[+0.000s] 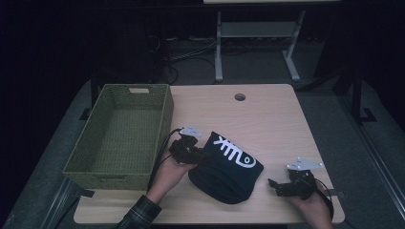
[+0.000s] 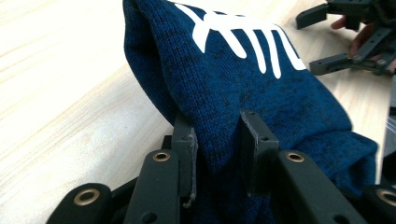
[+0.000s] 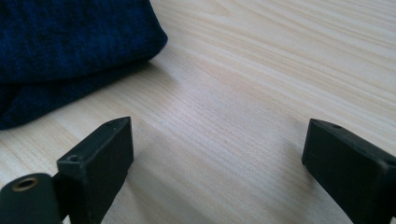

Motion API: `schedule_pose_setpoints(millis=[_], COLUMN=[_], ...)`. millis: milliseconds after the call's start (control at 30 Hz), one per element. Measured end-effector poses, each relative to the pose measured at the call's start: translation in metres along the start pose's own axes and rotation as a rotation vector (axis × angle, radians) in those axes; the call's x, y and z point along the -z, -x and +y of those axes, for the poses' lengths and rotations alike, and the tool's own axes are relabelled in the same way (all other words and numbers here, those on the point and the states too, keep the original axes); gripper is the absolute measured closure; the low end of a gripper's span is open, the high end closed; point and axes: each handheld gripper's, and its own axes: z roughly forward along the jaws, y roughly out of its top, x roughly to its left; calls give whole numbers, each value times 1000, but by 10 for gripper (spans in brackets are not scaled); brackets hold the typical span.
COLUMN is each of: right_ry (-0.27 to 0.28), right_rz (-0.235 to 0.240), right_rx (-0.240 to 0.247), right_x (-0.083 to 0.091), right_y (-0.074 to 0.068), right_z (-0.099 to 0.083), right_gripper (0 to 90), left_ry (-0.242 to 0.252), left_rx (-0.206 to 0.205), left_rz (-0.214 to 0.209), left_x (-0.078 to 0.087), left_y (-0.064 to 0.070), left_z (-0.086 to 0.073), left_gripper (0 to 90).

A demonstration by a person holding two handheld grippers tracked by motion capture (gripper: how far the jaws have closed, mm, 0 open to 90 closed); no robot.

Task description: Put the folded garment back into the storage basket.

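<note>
While the right gripper [image 1: 276, 185] rests on the table [image 1: 277, 119] with jaws wide apart and nothing between them, the left gripper [image 2: 218, 140] is clamped on a fold of the folded blue sweater [image 1: 224, 167] lying mid-table. Judging by this, the grasp is made — next comes a lift toward the green basket [image 1: 165, 112] beyond, likely needing the right's support.

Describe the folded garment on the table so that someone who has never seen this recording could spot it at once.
Start at the light wooden table and the green woven basket at its left edge. Just right of the basket, near the front edge, lies the folded dark blue knit garment, its left side clamped in the left gripper. Its white printed design sets it apart; the right gripper stands open beside it.
</note>
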Motion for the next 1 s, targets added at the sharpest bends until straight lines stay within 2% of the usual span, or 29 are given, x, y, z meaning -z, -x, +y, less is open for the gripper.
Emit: schedule_pose_setpoints(millis=[433,1000], right_ry=[0,-1], right_rz=[1,3], right_rx=[0,-3], right_x=[0,0], right_y=[0,0], right_z=[0,0], right_gripper=[87,87], left_ry=[-49,-65], left_rx=[7,-16], left_rz=[-12,-15], left_x=[23,58], left_y=[0,-1], left_z=[17,38], left_gripper=[702,704])
